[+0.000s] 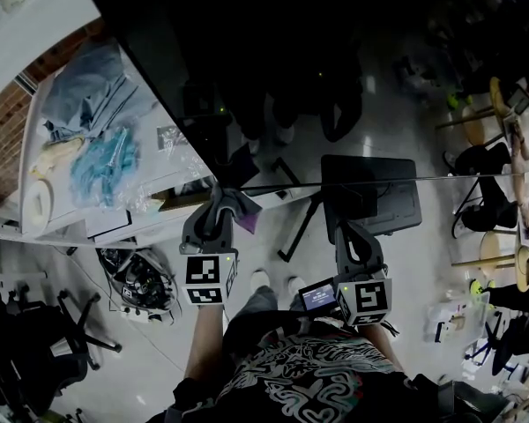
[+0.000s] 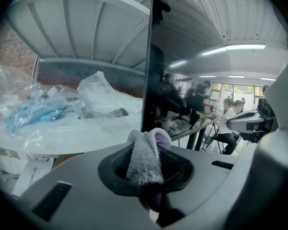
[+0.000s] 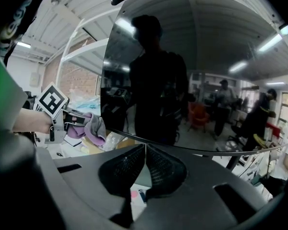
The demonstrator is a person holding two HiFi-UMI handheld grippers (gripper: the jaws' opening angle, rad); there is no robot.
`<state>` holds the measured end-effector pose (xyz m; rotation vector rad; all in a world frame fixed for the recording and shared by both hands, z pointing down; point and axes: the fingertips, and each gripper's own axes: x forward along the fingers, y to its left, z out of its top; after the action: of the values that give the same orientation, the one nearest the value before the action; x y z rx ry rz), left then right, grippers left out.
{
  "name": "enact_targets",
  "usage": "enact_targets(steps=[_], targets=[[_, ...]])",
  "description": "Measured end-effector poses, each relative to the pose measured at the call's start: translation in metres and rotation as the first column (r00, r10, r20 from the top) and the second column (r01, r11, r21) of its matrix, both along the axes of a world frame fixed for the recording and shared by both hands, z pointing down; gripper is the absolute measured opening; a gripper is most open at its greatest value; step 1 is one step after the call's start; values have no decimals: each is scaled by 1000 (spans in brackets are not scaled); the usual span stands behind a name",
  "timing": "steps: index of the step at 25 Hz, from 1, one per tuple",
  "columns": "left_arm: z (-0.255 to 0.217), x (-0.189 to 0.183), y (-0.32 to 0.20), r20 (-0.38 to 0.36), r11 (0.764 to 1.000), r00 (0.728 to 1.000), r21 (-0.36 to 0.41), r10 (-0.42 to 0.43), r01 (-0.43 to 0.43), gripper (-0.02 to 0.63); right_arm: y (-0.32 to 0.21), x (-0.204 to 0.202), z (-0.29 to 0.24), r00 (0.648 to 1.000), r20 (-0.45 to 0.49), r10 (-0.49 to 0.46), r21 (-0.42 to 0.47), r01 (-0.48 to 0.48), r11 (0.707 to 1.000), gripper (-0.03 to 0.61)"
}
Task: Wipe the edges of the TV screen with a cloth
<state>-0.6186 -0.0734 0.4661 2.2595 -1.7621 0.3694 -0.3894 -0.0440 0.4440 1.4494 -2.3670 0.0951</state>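
The TV screen (image 1: 247, 60) is a large dark glossy panel; its thin lower edge runs across the head view. A grey and purple cloth (image 1: 240, 210) sits at the screen's lower left corner, and my left gripper (image 1: 219, 211) is shut on it. In the left gripper view the cloth (image 2: 145, 157) bulges between the jaws, right at the screen's side edge (image 2: 149, 80). My right gripper (image 1: 349, 233) is just below the lower edge, further right. Its jaws (image 3: 145, 150) are shut with nothing seen between them. The right gripper view also shows the cloth (image 3: 93, 128) at the left.
A white table (image 1: 79, 205) beside the screen carries clear plastic bags (image 1: 88, 86) and blue packets (image 1: 106, 161). Tangled gear (image 1: 141, 280) lies on the floor below it. An office chair (image 1: 35, 342) stands at the left. People and chairs (image 1: 494, 192) are at the far right.
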Motion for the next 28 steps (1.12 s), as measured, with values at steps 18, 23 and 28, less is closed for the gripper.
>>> enact_targets(steps=[18, 23, 28], targets=[[-2, 3, -3, -22, 999, 999, 2, 43, -42, 61, 14, 2, 5, 999, -10, 41, -17, -41, 999, 34], [-1, 5, -2, -38, 998, 998, 3, 56, -56, 61, 18, 2, 6, 998, -10, 54, -14, -54, 998, 34], [0, 6, -2, -51, 998, 996, 4, 69, -69, 61, 19, -2, 8, 998, -9, 61, -17, -61, 998, 34]])
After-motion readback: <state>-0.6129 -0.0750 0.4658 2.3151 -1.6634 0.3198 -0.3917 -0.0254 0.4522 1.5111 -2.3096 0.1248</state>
